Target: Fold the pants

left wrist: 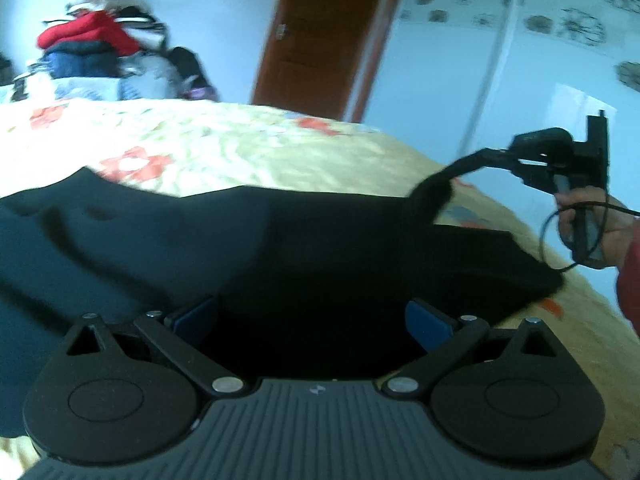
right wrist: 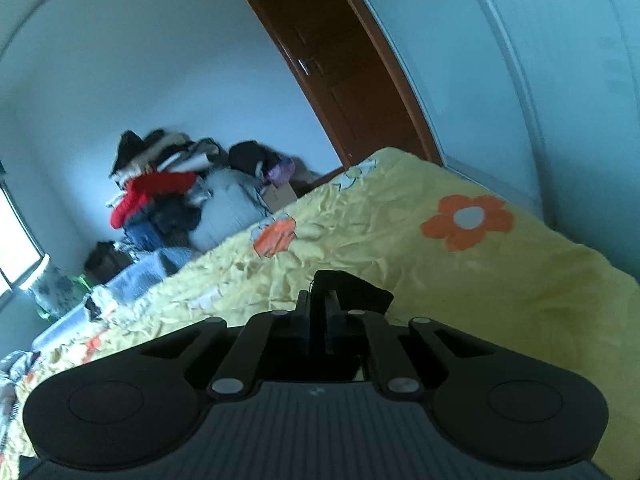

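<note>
Right gripper [right wrist: 318, 320]: clenched on a pants [left wrist: 280, 248] corner.
Left gripper [left wrist: 310, 320]: released, over the cloth.
Advice: carry the corner across level, taut.

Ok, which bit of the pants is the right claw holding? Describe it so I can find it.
Start at the yellow bedspread with orange flowers; the black fabric pants lie spread across its near side. From their right edge one narrow black strip rises off the bed into the shut right claw. It is the only part lifted clear.

The clothes pile [left wrist: 96, 36] is blurred; the pants [left wrist: 240, 248] run off-frame left.
</note>
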